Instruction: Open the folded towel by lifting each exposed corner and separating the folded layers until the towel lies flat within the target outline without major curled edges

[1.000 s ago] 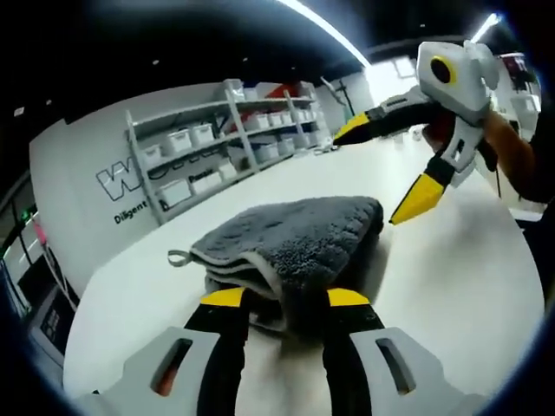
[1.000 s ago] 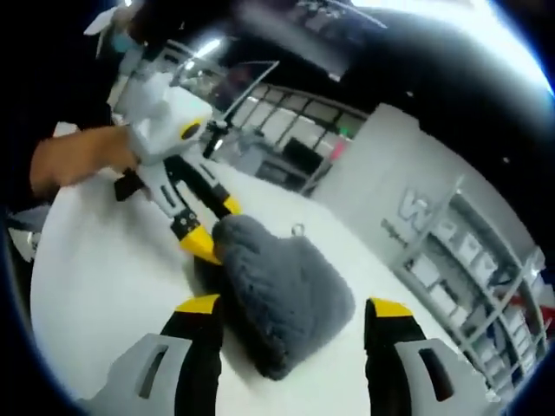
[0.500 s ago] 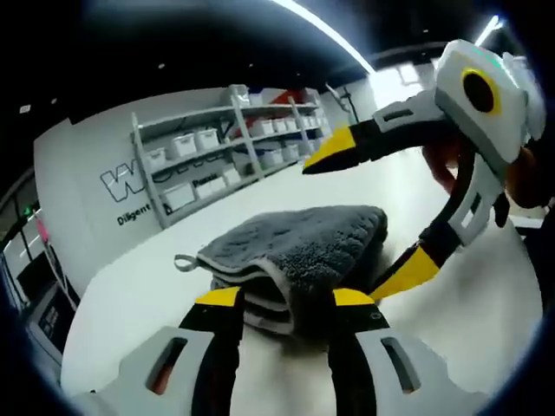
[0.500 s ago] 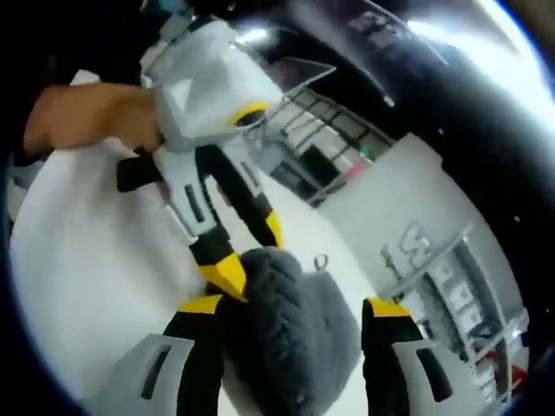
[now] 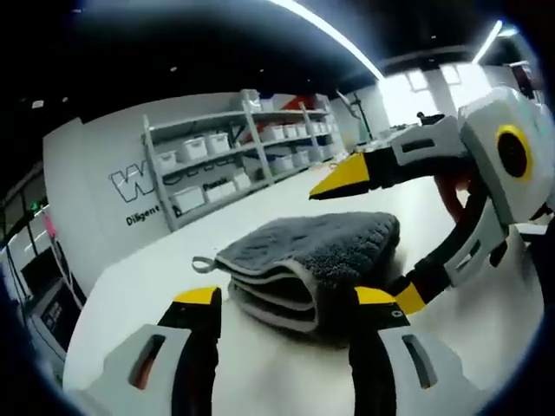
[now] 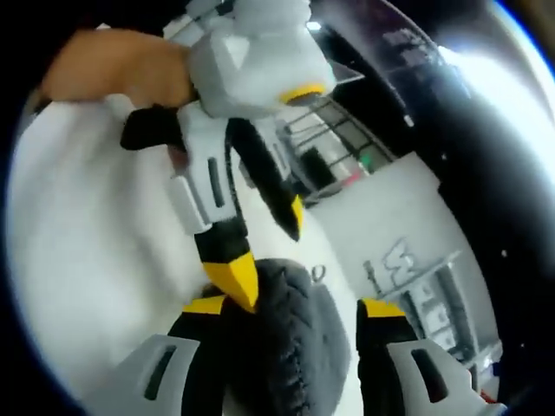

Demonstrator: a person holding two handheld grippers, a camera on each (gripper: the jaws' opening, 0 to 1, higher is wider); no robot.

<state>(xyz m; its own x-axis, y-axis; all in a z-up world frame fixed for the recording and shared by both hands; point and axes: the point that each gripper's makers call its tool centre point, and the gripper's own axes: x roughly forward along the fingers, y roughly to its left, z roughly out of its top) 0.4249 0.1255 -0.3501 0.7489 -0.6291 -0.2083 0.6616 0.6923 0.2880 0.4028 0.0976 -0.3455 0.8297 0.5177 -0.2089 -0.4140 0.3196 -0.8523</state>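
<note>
A grey folded towel (image 5: 312, 260) lies on the white table (image 5: 147, 286), its stacked layers and a small hang loop (image 5: 202, 263) facing the left gripper. My left gripper (image 5: 286, 299) is open, its yellow-tipped jaws just short of the towel's near folded edge. The right gripper (image 5: 378, 236) comes in from the right, open, one jaw above the towel and one low beside its right end. In the right gripper view the towel (image 6: 295, 347) sits between the open jaws of my right gripper (image 6: 293, 308). There the left gripper (image 6: 267, 250) hangs open over the towel's far end.
Shelving with white bins (image 5: 243, 156) and a wall with lettering (image 5: 130, 184) stand beyond the table's far edge. A person's hand (image 6: 113, 74) holds the left gripper. White tabletop (image 6: 95, 251) spreads to the left of the towel.
The right gripper has swung down and closer, from above the table to straddling the towel's end. The left gripper's jaws stand slightly wider apart. The towel lies as before.
</note>
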